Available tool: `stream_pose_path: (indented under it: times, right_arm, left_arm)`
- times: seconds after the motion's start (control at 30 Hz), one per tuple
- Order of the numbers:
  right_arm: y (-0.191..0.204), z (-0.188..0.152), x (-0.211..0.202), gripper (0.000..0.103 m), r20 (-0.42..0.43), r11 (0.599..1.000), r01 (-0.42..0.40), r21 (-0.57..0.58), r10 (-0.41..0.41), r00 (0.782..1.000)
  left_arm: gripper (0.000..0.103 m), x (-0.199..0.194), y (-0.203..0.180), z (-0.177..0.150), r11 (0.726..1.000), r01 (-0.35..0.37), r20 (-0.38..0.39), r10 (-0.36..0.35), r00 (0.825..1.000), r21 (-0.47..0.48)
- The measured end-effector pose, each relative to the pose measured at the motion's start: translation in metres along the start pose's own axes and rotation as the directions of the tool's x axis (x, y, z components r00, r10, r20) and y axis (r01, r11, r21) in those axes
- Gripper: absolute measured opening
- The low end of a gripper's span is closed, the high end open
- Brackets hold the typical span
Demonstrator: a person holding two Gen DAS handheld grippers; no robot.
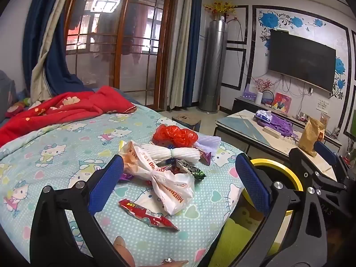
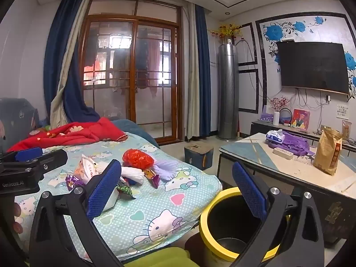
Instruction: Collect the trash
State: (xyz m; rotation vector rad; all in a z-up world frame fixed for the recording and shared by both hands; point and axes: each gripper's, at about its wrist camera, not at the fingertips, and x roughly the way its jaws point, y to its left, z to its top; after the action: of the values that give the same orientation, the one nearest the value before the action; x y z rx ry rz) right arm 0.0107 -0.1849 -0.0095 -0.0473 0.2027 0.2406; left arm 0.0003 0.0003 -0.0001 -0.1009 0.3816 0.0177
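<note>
1. Two grippers are in view, both with their blue-padded jaws spread wide and nothing between the pads.
2. The left gripper (image 1: 180,175) hangs over the bed (image 1: 55,155), tilted down toward a heap of trash on the cartoon-cat bedspread.
3. The right gripper (image 2: 178,184) sits further right, over the gap between the bed edge and the yellow-rimmed bin (image 2: 213,200) on the floor.
4. The trash lies near the bed's right edge, close to the bin: a crumpled white plastic bag (image 1: 164,178) with orange lettering lies nearest the left gripper.
5. A red snack wrapper (image 1: 146,213) lies flat just in front of that bag, nearest the camera.
6. Behind the bag is a bundle of white foam netting (image 1: 178,153), and behind that a scrunched red plastic bag (image 1: 175,134).
7. A pale lilac foam net (image 1: 209,144) lies right of the red bag, at the bedspread's edge.
8. Small candy wrappers (image 1: 191,169), dark and purple, lie among the bags.
9. A red blanket (image 1: 66,109) is bunched at the far end of the bed.
10. Right of the bin stands a low table (image 2: 251,153) holding a brown paper bag (image 2: 329,153) and a purple cloth (image 2: 291,144).
11. Inside, the bin looks dark, and its contents cannot be made out.
</note>
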Motion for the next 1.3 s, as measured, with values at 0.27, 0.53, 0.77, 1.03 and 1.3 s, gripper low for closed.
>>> stream_pose_path:
  times: [0.27,0.53,0.77,1.03,1.3]
  right_arm:
    - [0.006,0.003,-0.004,0.097,0.034,1.0,0.008,-0.028,-0.007,0.999]
    - [0.004,0.002,-0.005,0.097,0.028,1.0,0.012,-0.02,-0.011,1.0]
    - [-0.001,0.0,-0.001,0.097,0.013,1.0,0.021,-0.005,-0.021,1.0]
    - [-0.002,-0.001,-0.002,0.097,0.012,1.0,0.022,-0.005,-0.022,1.0]
    - [-0.002,-0.001,-0.001,0.097,0.013,1.0,0.021,-0.005,-0.021,1.0]
  left_arm:
    - [0.092,-0.001,0.001,0.002,1.0,0.01,0.012,-0.01,1.0,-0.003]
    - [0.092,-0.005,0.003,0.002,1.0,0.014,0.024,-0.014,1.0,-0.009]
    - [0.092,-0.006,0.003,0.001,1.0,0.016,0.024,-0.016,1.0,-0.008]
    - [0.092,-0.005,0.002,0.001,1.0,0.014,0.022,-0.013,1.0,-0.008]
    - [0.092,-0.005,0.002,0.001,1.0,0.015,0.023,-0.015,1.0,-0.01]
